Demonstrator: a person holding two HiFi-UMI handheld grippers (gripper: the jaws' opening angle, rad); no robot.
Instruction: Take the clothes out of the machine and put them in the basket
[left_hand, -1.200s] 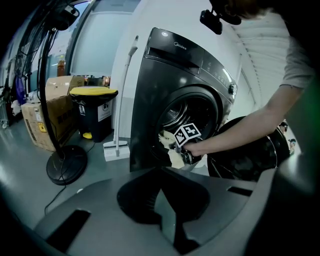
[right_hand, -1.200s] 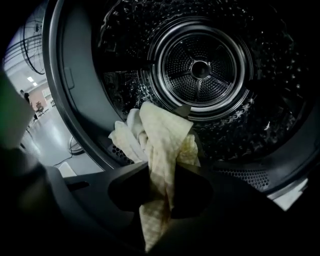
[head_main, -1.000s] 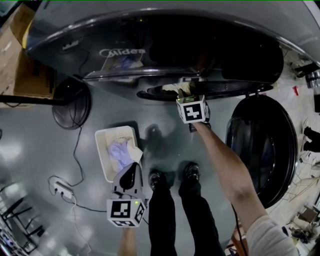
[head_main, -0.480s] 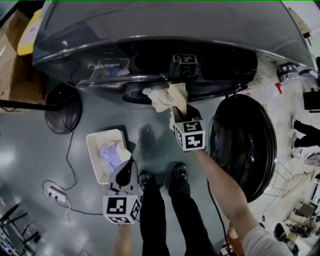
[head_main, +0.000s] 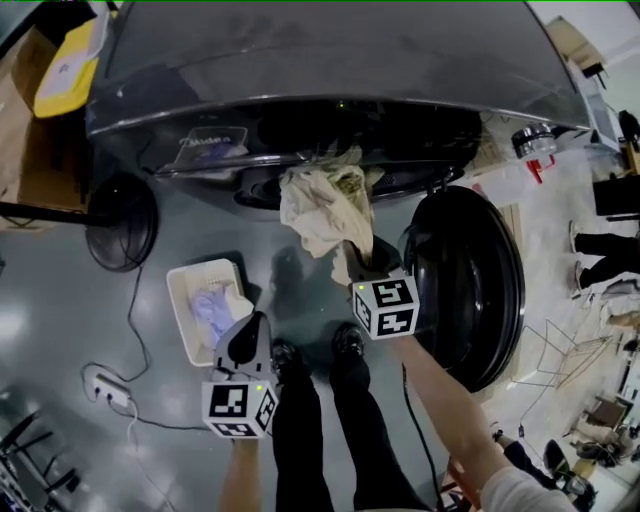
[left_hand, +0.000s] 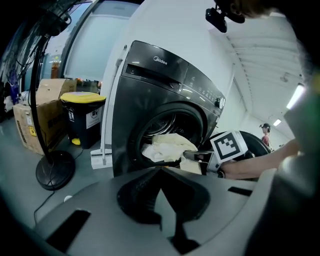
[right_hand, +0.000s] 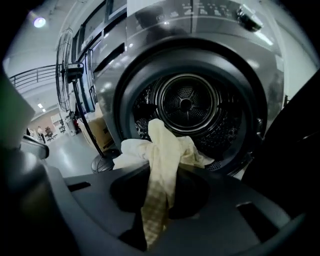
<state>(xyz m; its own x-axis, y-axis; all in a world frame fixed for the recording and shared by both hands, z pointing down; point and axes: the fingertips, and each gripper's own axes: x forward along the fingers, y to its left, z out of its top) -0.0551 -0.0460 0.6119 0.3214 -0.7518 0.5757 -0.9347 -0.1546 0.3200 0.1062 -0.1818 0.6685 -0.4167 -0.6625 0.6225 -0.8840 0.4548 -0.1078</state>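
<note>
Glossy grey floor (head_main: 60, 300) fronts the dark grey front-loading machine (head_main: 330, 60). The right gripper (head_main: 358, 258) is clamped on a cream checked cloth garment (head_main: 318, 208). A second ago its jaws were at the drum mouth; now they are drawn back toward 6 o'clock, with the cloth trailing out of the opening. Extraction appears nearly complete. The left gripper (head_main: 250, 338), jaws together and empty, remains beside the white plastic basket (head_main: 200, 266) at 8 o'clock.

Right hand-held gripper (head_main: 354, 262) grips cream cloth (head_main: 318, 205) trailing from machine (head_main: 300, 60); basket (head_main: 176, 300) holds lilac garment (head_main: 212, 310)
</note>
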